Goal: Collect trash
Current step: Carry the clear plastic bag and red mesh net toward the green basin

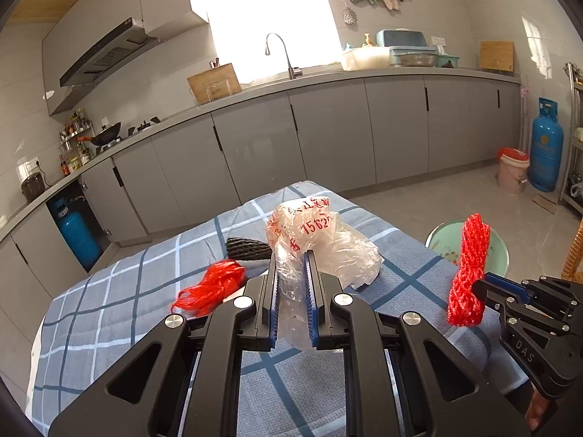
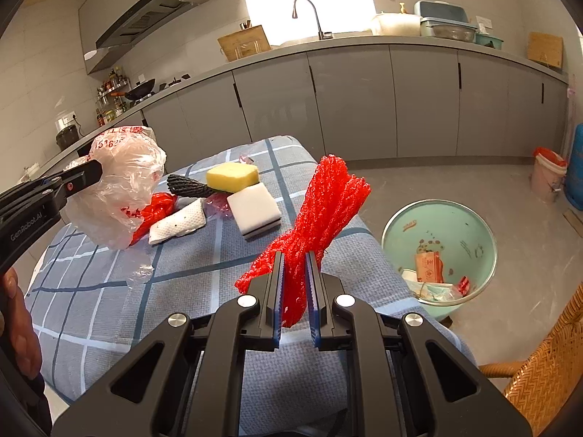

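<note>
While clamped in right gripper (image 2: pixel 295 255), red net (image 2: pixel 324 204) upright

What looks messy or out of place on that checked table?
Loose litter on the checked cloth: a crumpled paper towel, red plastic scrap, black mesh and two sponges. Nothing looks spilled or broken.
</note>
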A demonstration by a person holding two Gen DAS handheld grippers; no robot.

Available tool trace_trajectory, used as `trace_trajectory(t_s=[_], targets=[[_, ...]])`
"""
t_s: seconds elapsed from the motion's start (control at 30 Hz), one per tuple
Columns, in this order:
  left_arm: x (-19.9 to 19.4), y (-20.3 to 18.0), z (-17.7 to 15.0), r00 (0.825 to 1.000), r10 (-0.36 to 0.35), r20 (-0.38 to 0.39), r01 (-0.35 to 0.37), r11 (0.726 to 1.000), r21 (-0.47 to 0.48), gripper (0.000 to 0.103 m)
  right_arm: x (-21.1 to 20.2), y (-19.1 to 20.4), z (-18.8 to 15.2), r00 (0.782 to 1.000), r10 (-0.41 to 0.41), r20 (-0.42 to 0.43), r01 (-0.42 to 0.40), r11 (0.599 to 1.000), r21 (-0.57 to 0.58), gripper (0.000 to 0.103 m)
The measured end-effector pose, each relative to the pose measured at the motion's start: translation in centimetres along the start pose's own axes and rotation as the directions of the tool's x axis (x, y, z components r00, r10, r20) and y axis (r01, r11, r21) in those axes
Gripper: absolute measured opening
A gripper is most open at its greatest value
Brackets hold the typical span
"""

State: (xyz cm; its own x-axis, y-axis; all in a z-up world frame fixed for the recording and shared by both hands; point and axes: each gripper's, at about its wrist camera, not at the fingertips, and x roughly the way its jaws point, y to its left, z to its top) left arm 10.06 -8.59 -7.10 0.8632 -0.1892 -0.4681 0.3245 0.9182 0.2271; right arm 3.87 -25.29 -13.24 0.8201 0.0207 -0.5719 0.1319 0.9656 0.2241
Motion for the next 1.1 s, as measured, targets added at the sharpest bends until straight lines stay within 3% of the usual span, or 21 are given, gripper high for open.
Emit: trace_trajectory(t_s=[0.63, 1.1], targets=[[1.7, -5.3, 1.6, 0.995, -0.091, 0.029, 0.090, 0.994, 0.062, 0.014, 0.2, -4.8, -0.1, 0.996, -0.086, -0.004, 0.086, 0.995, 0.052, 0.013], [4.5, -10.3, 3.7, 0.980, -0.194, 0.037, 0.187, 0.973, 0.137, 0.014, 1.2, -9.2, 1.4, 0.986, -0.169, -0.016, 0.169, 0.984, 0.056, 0.013]])
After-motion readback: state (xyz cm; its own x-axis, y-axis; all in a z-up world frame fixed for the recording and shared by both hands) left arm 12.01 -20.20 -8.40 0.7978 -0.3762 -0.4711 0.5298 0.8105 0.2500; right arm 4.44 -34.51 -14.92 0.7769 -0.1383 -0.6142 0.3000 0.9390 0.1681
